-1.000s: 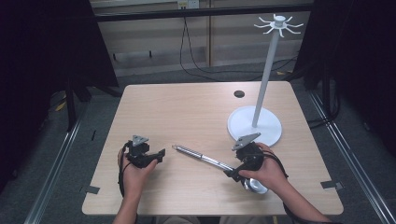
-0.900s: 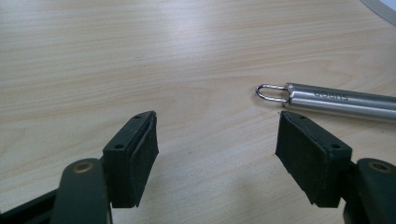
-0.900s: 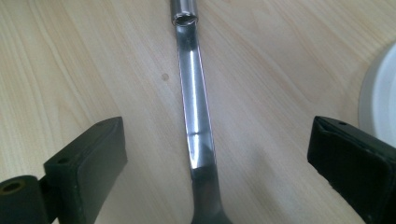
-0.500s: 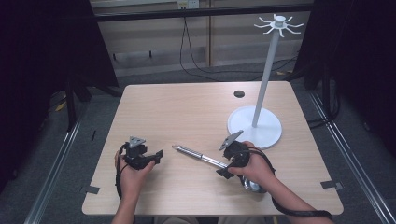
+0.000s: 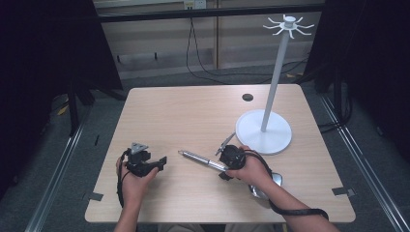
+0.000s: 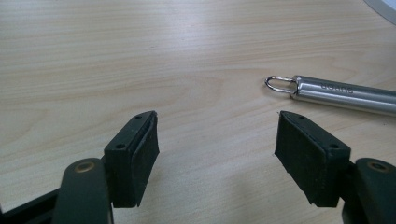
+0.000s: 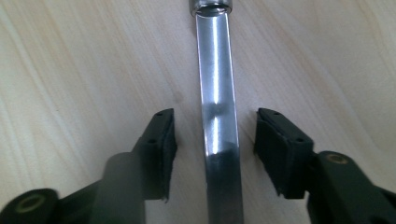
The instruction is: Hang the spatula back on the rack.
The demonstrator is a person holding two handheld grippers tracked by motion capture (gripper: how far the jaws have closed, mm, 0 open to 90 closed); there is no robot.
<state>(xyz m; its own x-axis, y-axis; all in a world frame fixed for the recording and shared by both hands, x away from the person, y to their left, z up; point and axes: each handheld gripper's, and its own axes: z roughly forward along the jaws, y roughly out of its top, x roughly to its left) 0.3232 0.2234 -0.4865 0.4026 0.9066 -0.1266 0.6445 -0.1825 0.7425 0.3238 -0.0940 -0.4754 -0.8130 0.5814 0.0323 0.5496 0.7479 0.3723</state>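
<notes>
Two grippers: one per hand, both low over the surface [image 5: 193, 111].
Left gripper [image 5: 162, 162]: held near the front left of the surface; jaws spread, nothing between them. In the left gripper view [image 6: 217, 140] bare wood lies between the pads.
Right gripper [image 5: 223, 162]: over the utensil's shaft, front right of centre. In the right gripper view [image 7: 215, 140] the shaft runs up the gap between the pads.
Right jaws: have just been closing; a gap shows on each side of the shaft, pads not pressing on it.
Utensil [image 5: 198, 158]: one, metal, lying flat on the surface. Thick handle points toward the left gripper, thinner shaft runs under the right gripper, shiny head shows beside the right wrist.
Hanging ring [image 6: 280, 84]: one, wire loop at the handle's end, just ahead of the left jaws and off to one side.
Stand [image 5: 263, 130]: one, white, round base on the right half of the surface, upright pole, crown of hooks on top, hooks too small to count.
Dark round spot [image 5: 247, 97]: one, in the surface near the far edge.
Tape bits: two, at the front corners.
</notes>
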